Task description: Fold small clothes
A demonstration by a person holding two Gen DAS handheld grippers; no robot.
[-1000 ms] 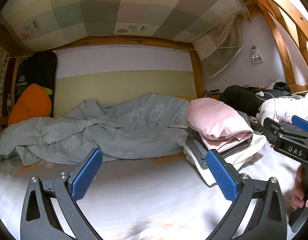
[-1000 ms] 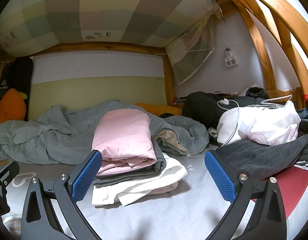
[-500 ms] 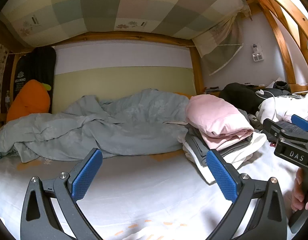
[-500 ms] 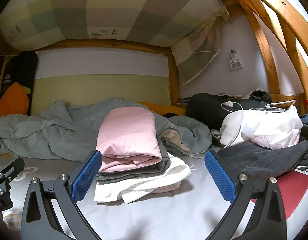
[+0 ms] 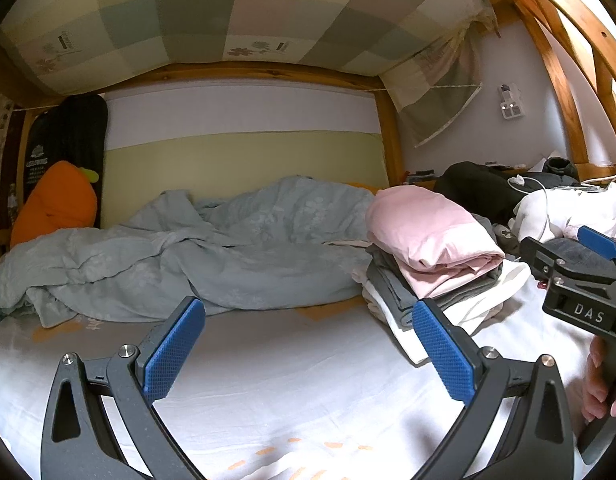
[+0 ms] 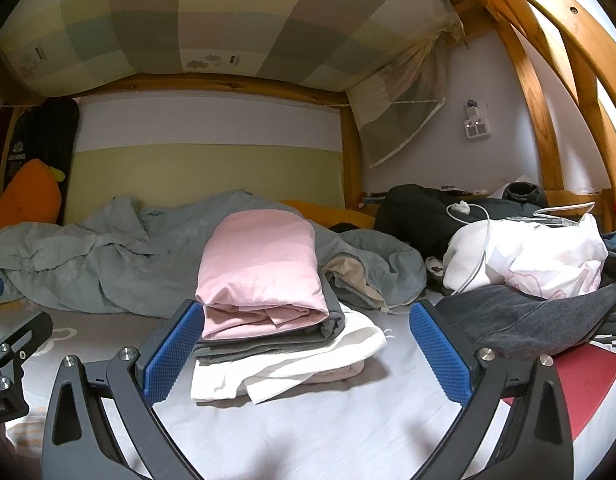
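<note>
A stack of folded clothes (image 6: pixel 268 312) lies on the white bed sheet (image 6: pixel 308 432): a pink piece (image 6: pixel 260 268) on top, a grey one under it, white ones at the bottom. In the left wrist view the same stack (image 5: pixel 432 264) sits to the right. My left gripper (image 5: pixel 308 348) hovers open over bare sheet (image 5: pixel 288 380), empty. My right gripper (image 6: pixel 304 352) is open in front of the stack, holding nothing. The right gripper's body (image 5: pixel 580 292) shows at the far right of the left wrist view, a hand (image 5: pixel 600 388) on its handle.
A rumpled grey-blue duvet (image 5: pixel 196 256) lies across the back of the bed. An orange carrot-shaped cushion (image 5: pixel 56 204) leans at the far left. Dark grey fabric (image 6: pixel 540 316), a white bundle with a cable (image 6: pixel 524 256) and a red flat item (image 6: pixel 584 380) crowd the right side. Wooden bunk posts (image 6: pixel 540 120) rise at right.
Both grippers have tilted or lifted slightly, so the bed and stack sit a little lower in view. Both stay open and empty; the clothes have not moved.
</note>
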